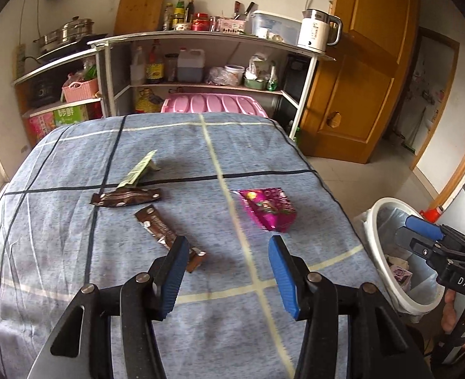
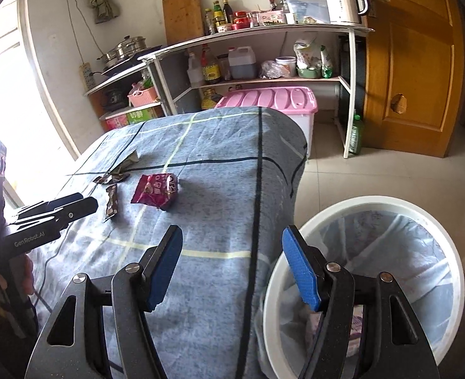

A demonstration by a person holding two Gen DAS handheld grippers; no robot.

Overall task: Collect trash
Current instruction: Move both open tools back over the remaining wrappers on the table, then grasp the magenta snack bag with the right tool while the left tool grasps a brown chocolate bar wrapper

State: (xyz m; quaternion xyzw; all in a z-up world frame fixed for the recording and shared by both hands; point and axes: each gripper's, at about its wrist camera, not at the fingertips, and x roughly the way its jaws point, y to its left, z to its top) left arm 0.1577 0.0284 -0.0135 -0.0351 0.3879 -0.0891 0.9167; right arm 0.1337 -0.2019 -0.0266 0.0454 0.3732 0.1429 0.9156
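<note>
**Wrappers on the desk, bin at its side**

Four pieces of trash lay on the blue checked cloth of the desk (image 1: 74, 158): a green wrapper (image 1: 137, 170), a brown wrapper (image 1: 125, 197) just beside it, a second brown wrapper (image 1: 159, 230) nearer the camera, and a pink packet (image 1: 268, 210) apart to the right. The left gripper (image 1: 229, 271) stood with jaws apart and nothing between them, one finger (image 1: 175, 271) covering the near end of the second brown wrapper. The right gripper (image 2: 232, 265), also spread and empty, hung over the desk's edge and the rim of the white bin (image 2: 374, 203), its right finger (image 2: 302, 268) hiding part of the liner. The bin's contents were hard to make out; only the left view showed a pale purple scrap (image 1: 400, 274) inside. A hand (image 1: 453, 312) gripped the right handle at the frame's edge, cut off. Behind stood shelves (image 1: 200, 36) with bottles, a kettle (image 1: 316, 30), a pink box lid (image 1: 213, 102) and a wooden door (image 1: 358, 63). The right view alone showed a green bottle (image 2: 355, 132) on the floor.
</note>
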